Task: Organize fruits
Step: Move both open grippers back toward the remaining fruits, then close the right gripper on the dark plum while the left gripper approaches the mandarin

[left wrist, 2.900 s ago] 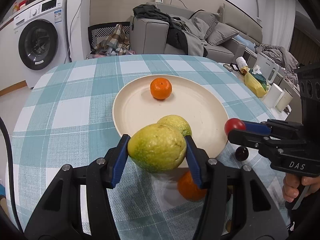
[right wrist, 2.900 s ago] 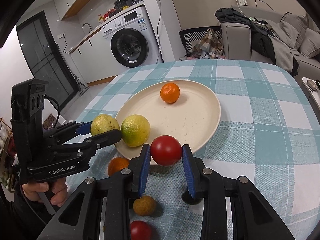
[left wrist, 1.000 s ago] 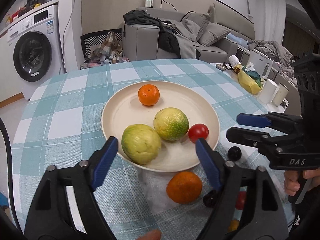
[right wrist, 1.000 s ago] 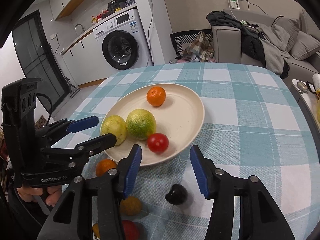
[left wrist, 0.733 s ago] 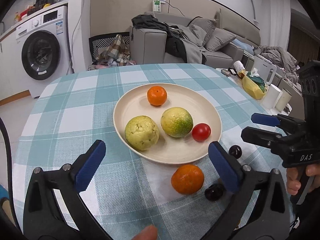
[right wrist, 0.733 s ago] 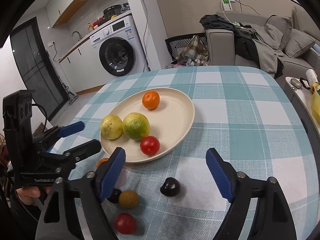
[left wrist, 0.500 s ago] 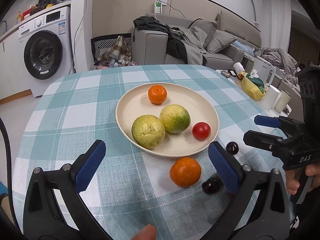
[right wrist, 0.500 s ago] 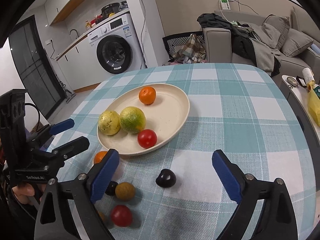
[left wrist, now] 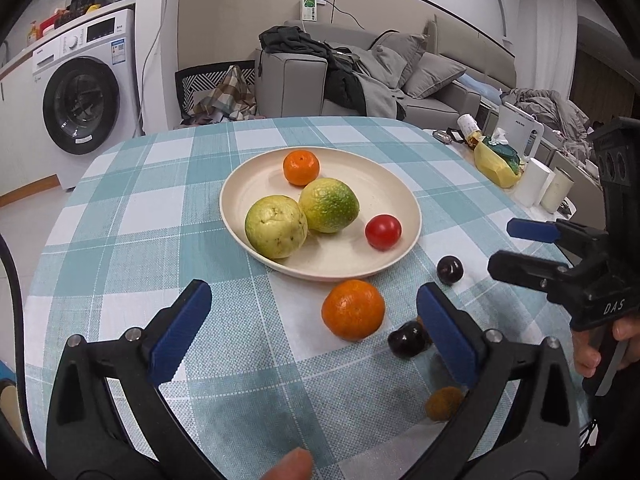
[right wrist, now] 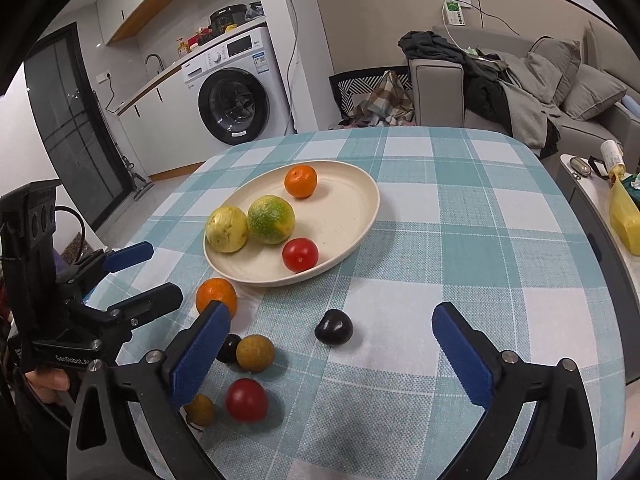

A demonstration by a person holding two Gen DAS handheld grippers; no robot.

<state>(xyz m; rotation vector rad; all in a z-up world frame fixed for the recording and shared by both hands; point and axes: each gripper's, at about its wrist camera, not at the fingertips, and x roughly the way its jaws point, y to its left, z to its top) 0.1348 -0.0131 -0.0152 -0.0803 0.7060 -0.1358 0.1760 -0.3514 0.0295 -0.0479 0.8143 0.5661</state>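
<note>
Reaching for the loose tangerine (left wrist: 353, 309) suits your left gripper (left wrist: 316, 324): it sits between those spread, empty jaws, just short of the plate (left wrist: 404, 196). Your right gripper (right wrist: 332, 344), also spread and empty, has the dark plum (right wrist: 334, 327) straight ahead on the tabletop (right wrist: 480, 248).

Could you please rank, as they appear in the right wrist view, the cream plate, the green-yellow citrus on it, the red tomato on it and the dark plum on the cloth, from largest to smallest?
1. Cream plate
2. Green-yellow citrus
3. Red tomato and dark plum: these look alike; the plum lies nearer the camera, so unranked.
</note>
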